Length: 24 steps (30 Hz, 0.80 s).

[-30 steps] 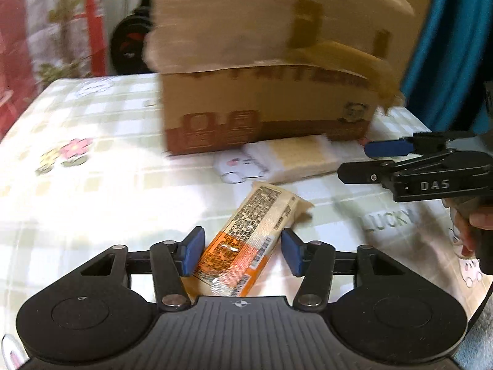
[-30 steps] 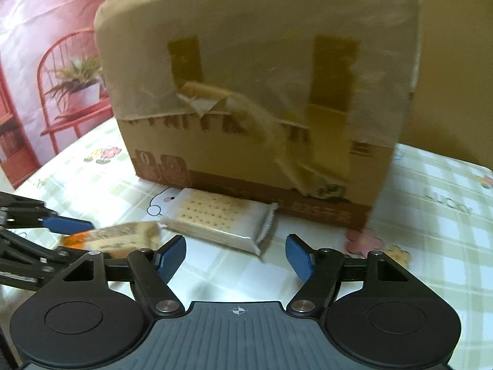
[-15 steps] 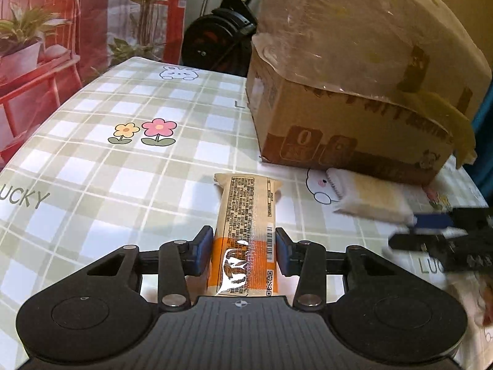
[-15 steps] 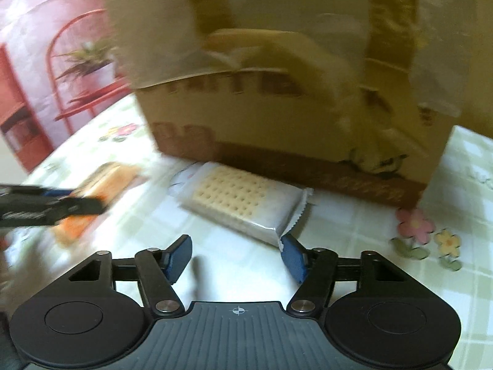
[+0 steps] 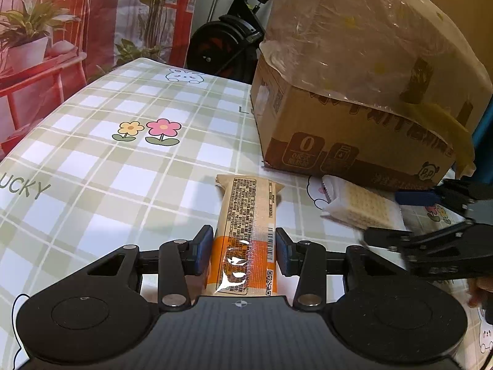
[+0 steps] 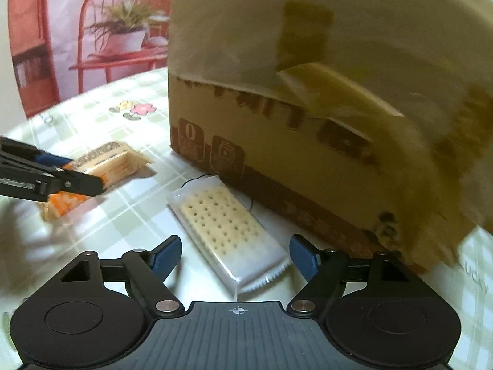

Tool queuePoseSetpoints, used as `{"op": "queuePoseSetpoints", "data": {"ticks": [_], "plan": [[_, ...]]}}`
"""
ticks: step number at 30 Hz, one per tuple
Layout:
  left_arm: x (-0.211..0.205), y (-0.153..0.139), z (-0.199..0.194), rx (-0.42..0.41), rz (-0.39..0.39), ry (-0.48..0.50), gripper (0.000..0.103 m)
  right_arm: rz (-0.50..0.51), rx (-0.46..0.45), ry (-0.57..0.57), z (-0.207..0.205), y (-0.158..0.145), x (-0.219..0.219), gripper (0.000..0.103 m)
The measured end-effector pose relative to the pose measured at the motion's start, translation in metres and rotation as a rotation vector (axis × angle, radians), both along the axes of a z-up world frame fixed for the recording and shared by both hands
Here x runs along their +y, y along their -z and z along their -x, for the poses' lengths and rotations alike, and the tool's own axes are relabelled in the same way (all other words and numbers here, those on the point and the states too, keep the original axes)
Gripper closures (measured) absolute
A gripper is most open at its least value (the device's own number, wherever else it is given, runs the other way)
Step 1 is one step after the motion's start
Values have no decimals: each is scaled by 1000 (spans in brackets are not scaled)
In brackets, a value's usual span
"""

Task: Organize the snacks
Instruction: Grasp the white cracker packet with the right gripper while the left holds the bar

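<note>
My left gripper (image 5: pixel 244 251) is shut on the orange and tan snack bar (image 5: pixel 246 225), which lies on the checked tablecloth (image 5: pixel 123 166). The bar also shows in the right wrist view (image 6: pixel 98 166), with the left gripper (image 6: pixel 74 175) on it. My right gripper (image 6: pixel 235 256) is open and straddles the near end of a clear-wrapped cracker pack (image 6: pixel 228 231) lying on the cloth. The cracker pack (image 5: pixel 360 206) lies against the front of the cardboard box (image 5: pixel 354 98), with the right gripper (image 5: pixel 397 215) around it.
The large cardboard box (image 6: pixel 308 92), covered in plastic film and loose tape, stands just behind both snacks. An exercise bike (image 5: pixel 228 40) stands beyond the table's far edge. A red printed backdrop (image 5: pixel 61 21) hangs at the left.
My left gripper has closed onto the snack bar and the bar now lies straight between the fingers. My right gripper has moved in over the near end of the cracker pack.
</note>
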<state>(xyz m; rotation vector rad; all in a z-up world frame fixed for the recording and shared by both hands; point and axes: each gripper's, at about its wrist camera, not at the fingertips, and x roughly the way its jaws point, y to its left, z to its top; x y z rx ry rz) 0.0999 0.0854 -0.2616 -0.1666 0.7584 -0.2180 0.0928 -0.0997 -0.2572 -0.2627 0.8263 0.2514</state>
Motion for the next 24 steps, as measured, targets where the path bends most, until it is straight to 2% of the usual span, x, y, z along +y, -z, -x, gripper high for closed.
{"op": "queuePoseSetpoints", "data": {"ticks": [2,3,5,7,16,20,24], "plan": [[0,0,0,0,-1,0,58,-1,4,3,-4,3,1,23],[0,0,0,0,-2,1,58,-47,11,31,-11,6,-4,20],[0,0,0,1,-5,2,58,-72,20,53,-14,7,-8,19],[0,-1,0,1,-6,1,58,-146,34,92,-14,9,-18,23],[-9,-2,5,-5,-60,11,58,-171,9,166,20,6,-33,45],[-15,-4,8,-5,-72,34,57,-226,0,275,49,4,-46,48],[-22,-5,10,0,-60,69,57,-204,-4,249,54,4,-44,49]]}}
